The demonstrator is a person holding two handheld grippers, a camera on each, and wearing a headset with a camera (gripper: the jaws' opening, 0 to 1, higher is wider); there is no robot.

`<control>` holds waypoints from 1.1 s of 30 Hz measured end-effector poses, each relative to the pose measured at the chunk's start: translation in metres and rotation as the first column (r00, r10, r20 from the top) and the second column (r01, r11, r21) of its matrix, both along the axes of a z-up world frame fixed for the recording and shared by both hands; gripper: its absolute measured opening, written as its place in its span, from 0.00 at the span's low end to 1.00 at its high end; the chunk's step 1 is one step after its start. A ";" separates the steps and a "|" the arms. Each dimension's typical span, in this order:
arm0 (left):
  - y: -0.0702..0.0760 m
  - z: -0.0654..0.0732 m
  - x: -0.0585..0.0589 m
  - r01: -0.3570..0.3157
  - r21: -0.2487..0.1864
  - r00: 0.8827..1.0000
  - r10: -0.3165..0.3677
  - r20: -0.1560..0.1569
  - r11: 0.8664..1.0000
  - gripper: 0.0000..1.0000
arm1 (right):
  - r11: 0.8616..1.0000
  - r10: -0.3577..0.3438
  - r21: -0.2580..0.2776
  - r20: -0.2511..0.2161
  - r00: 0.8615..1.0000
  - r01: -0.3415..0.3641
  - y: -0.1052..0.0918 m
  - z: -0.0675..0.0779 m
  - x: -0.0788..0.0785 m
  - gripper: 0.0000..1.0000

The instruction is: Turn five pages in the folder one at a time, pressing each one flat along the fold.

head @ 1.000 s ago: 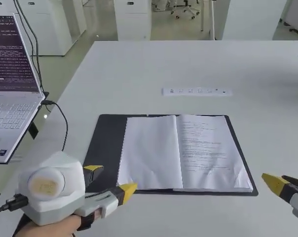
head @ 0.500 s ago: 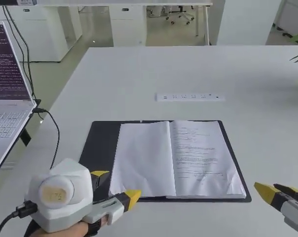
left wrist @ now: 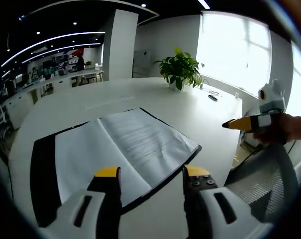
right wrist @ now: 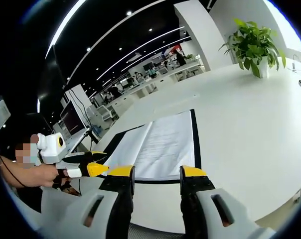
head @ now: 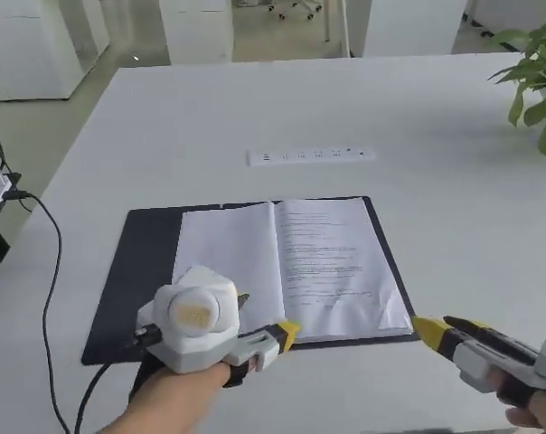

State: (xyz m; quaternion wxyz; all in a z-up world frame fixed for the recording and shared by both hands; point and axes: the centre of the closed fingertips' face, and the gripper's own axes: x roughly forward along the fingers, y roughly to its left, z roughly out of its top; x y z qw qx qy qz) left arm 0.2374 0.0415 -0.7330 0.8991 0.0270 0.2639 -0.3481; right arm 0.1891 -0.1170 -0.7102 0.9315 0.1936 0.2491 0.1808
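**Right gripper nearest the printed page**

The folder [head: 145, 271] lies open on the table [head: 454, 117], its fold [head: 277, 262] running away from the person. The near outer corner of the printed page [head: 332, 262] sits just left of the right gripper [head: 438, 326], the closer one, whose jaws are parted and empty. The left gripper [head: 265, 316], also parted and empty, hovers at the folder's front edge by the fold.
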 end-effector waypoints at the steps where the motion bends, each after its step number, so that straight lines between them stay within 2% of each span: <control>1: -0.006 -0.002 0.002 0.010 0.006 1.000 -0.010 0.008 1.000 0.49 | 1.000 0.002 0.004 -0.001 1.000 -0.002 0.003 0.000 0.000 0.35; 3: -0.019 -0.011 0.007 0.024 0.017 1.000 -0.024 0.003 1.000 0.49 | 1.000 0.006 0.004 -0.003 1.000 -0.006 0.001 -0.001 0.000 0.34; 9: -0.058 -0.031 0.021 0.054 0.034 0.998 -0.055 0.019 0.998 0.49 | 1.000 0.009 0.007 -0.004 1.000 -0.009 -0.001 -0.001 0.005 0.34; 11: -0.067 -0.038 0.025 0.054 0.039 0.998 -0.055 0.018 0.998 0.48 | 1.000 0.005 0.010 -0.003 1.000 -0.005 -0.001 -0.001 0.007 0.34; 15: -0.084 -0.054 0.035 0.060 0.060 0.997 -0.062 0.037 0.996 0.47 | 1.000 0.020 0.005 -0.012 1.000 -0.020 0.000 -0.005 0.010 0.33; 19: -0.095 -0.063 0.040 0.047 0.062 0.998 -0.049 0.028 0.997 0.47 | 1.000 0.022 0.011 -0.028 0.999 -0.022 -0.002 -0.010 0.011 0.33; 24: -0.104 -0.068 0.038 0.050 0.062 0.999 -0.051 0.016 0.997 0.47 | 1.000 0.017 0.024 -0.034 0.999 -0.017 -0.004 -0.012 0.015 0.33; 30: -0.106 -0.071 0.040 0.028 0.063 0.999 -0.030 0.035 0.998 0.46 | 0.999 0.022 0.035 -0.042 0.999 -0.020 -0.004 -0.016 0.020 0.33; 33: -0.107 -0.073 0.041 0.025 0.071 0.998 -0.029 0.059 0.997 0.46 | 0.999 0.023 0.041 -0.046 0.999 -0.022 -0.004 -0.019 0.022 0.33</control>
